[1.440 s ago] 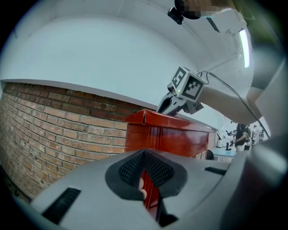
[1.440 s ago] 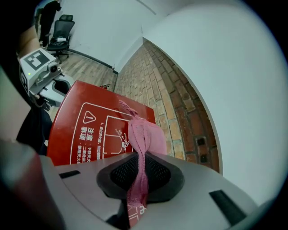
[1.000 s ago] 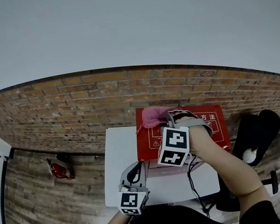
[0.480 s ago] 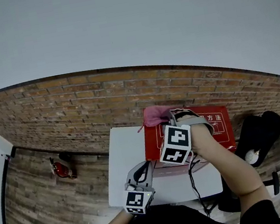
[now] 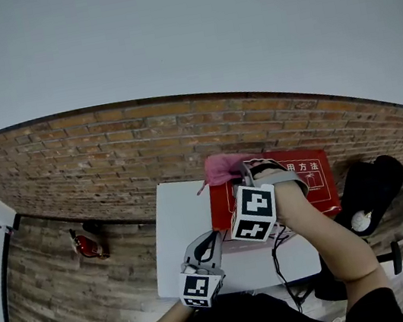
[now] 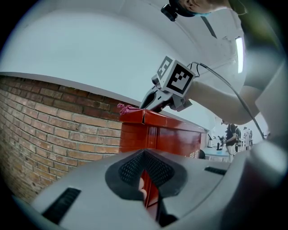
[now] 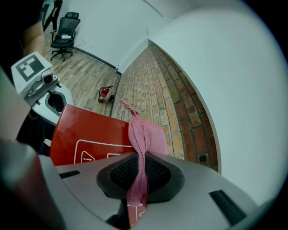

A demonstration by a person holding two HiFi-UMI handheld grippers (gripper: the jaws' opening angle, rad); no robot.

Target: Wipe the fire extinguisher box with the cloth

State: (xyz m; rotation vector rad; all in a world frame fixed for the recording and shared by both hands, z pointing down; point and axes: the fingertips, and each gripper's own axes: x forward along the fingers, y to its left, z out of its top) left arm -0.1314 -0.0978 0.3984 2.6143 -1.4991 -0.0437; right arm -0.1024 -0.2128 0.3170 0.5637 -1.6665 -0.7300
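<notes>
The red fire extinguisher box (image 5: 298, 185) stands on a white worktop (image 5: 179, 233) set against a brick wall (image 5: 108, 157), with its printed lid facing up. The right gripper (image 5: 243, 170) reaches over the lid, angled downward, and is clenched on the pink cloth (image 5: 223, 168). In the right gripper view a bunched fold of the cloth runs straight up between the two pads. The rest spreads over the far left corner of the lid and hangs a little past its edge toward the bricks. The left gripper (image 5: 209, 238) is held level at the near left corner of the box with its jaws closed together and nothing caught in them. In its own view only a thin slit shows between the pads, with the red side of the box beyond. Whether the tips touch the box cannot be told. On the wooden floor (image 5: 71, 295) beside the wall lies a small red fire extinguisher (image 5: 87, 246), well apart from the worktop, and a black office chair (image 5: 369, 192) stands on the other side
</notes>
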